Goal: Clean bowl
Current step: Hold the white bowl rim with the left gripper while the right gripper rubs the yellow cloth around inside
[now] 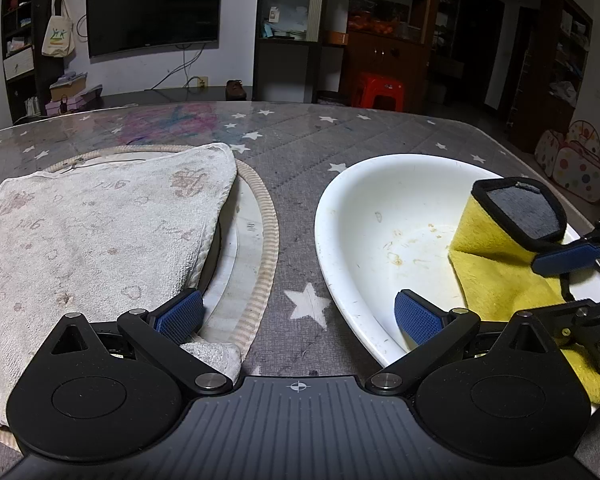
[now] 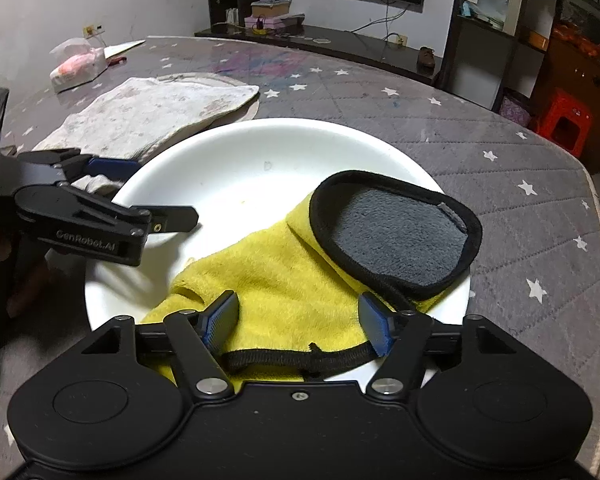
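Right gripper [image 2: 298, 322] jaws are standing half-wide around the yellow cloth [image 2: 276, 284], needing firm closure before wiping stains at the bowl [image 2: 236, 152]'s nine o'clock, while left gripper [image 1: 300, 316] jaws are gaping wide, unladen.

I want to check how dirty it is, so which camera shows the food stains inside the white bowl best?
The left wrist view: the white round bowl shows yellowish smears across its bare bottom. In the right wrist view the yellow-and-grey cleaning cloth covers most of that area; only a faint speck shows there.
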### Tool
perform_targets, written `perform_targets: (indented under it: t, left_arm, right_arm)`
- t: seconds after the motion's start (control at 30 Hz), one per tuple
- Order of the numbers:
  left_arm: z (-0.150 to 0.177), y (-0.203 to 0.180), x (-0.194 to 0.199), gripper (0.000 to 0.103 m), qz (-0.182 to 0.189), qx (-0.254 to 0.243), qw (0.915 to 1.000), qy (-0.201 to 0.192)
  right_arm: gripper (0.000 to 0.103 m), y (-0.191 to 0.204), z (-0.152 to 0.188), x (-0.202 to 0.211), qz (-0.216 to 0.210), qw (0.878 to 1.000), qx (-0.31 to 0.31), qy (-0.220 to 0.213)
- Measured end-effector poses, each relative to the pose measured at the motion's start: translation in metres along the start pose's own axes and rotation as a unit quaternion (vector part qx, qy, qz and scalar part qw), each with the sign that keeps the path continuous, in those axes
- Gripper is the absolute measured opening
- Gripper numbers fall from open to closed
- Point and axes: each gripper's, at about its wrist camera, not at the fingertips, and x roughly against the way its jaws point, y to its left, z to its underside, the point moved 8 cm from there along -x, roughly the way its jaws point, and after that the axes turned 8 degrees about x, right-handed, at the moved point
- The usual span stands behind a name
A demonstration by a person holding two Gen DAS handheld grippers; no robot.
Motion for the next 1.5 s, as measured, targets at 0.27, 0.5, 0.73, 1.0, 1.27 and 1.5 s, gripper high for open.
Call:
perform_targets:
  t: [0.27,0.5,0.73,1.0,1.27,1.5]
  left_arm:
    - [0.0,0.0,0.0,0.103,0.0,0.0,1.0,0.0]
    - [0.0,0.0,0.0,0.103,0.0,0.0,1.0,0.0]
    - [0.0,0.001,0.0,0.103,0.0,0.0,1.0,0.0]
    - [0.0,0.001,0.0,0.103,-0.001,0.001,1.0,0.0]
    - [0.0,0.001,-0.001,0.103,0.0,0.001,1.0,0.0]
    - [0.0,0.0,-0.001,0.103,0.002,0.0,1.0,0.001]
  right_arm:
    - [0.071,-0.007,-0.011,-0.011,0.012,1.0,-0.014,-0.01]
    - [0.072,-0.011,-0.023,-0.023,0.021,0.999,-0.022,-0.016]
    - [0.072,-0.012,-0.034,-0.033,0.028,0.999,-0.027,-0.024]
    - [0.074,-0.008,-0.047,-0.044,0.024,0.999,-0.021,-0.024]
    - [0.073,-0.004,-0.047,-0.043,0.021,1.0,-0.01,-0.02]
    - [0.073,-0.004,-0.043,-0.038,0.009,1.0,-0.009,-0.014]
